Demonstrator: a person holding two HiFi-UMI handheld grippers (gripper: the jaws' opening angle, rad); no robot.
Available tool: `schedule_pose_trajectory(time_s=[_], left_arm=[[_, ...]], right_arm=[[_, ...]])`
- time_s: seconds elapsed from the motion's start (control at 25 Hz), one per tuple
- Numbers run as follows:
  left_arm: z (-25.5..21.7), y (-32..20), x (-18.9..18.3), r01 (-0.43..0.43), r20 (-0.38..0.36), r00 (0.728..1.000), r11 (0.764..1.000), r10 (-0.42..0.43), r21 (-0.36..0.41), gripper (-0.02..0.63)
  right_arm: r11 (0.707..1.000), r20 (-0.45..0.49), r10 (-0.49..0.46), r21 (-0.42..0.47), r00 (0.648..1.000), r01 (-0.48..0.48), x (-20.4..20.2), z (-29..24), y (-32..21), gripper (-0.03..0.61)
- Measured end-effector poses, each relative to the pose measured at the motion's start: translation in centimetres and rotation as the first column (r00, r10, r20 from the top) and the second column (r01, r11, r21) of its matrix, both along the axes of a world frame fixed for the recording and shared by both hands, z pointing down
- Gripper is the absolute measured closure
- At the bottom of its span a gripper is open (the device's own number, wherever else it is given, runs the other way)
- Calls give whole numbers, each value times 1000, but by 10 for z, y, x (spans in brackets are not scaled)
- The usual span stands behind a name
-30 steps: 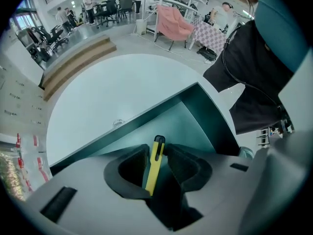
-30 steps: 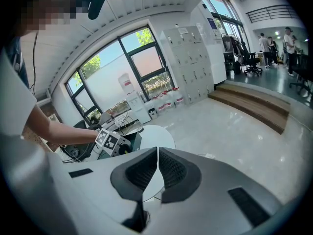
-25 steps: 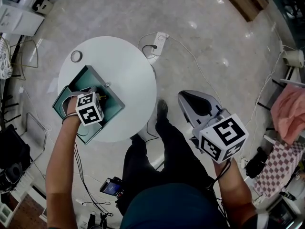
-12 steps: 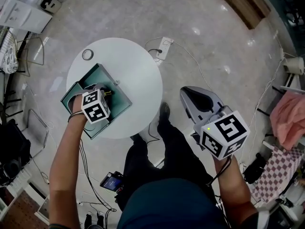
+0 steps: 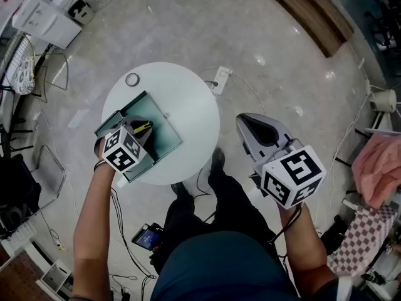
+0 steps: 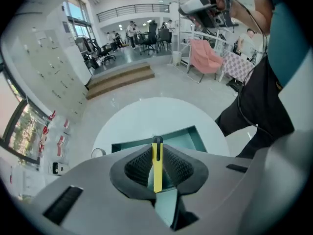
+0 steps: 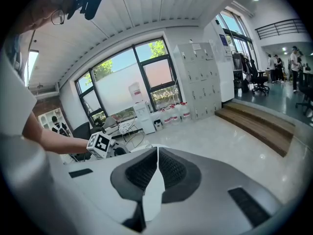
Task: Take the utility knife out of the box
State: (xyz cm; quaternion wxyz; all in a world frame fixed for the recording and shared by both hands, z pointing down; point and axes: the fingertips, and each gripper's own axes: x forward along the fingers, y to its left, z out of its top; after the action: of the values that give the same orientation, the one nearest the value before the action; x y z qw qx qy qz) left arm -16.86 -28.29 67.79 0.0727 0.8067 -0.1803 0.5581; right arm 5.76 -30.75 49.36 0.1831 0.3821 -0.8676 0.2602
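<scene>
Grip first: my left hand-held gripper (image 6: 157, 154) pinches the yellow utility knife (image 6: 157, 169) by its flat sides, jaws narrow around it. I judge the step in hand is lifting it clear of the green box (image 5: 165, 132). To do that well I should hold the squeeze steady, raise straight up, and clear the box's walls before swinging aside. The knife stands between my pads, its dark end poking out beyond the tips, above the open box on the left part of the round white table (image 5: 191, 102). Off to the right, my right hand-held gripper (image 7: 156, 163) has its jaws together on nothing, well apart from the table.
</scene>
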Motion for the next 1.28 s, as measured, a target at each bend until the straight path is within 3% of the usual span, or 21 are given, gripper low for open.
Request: schedule_pose_trajectory(time_s=[0.24,0.52,0.8,1.0,1.28], left_arm=[[-73,6,0,164,-191,971,983,-147,79,535],[-163,24,-18,265,-322,927,944,-193,195,535],[-248,57,-34,367,-434,874,882,-218,295,535],[-299,83,-43,447,-520,821,831,-235,331,535],[-369,122,-49,513,-625,755,772,-197,376,535]], right_arm=[[999,1,-26,40,1000,26,-15,-34,18,540],[992,-7,-59,112,998,60,-41,-80,32,540],[980,-14,-92,175,996,94,-62,-123,55,540],[967,-29,-115,226,993,119,-71,-153,75,540],[932,-66,-146,326,987,160,-86,-199,102,541]])
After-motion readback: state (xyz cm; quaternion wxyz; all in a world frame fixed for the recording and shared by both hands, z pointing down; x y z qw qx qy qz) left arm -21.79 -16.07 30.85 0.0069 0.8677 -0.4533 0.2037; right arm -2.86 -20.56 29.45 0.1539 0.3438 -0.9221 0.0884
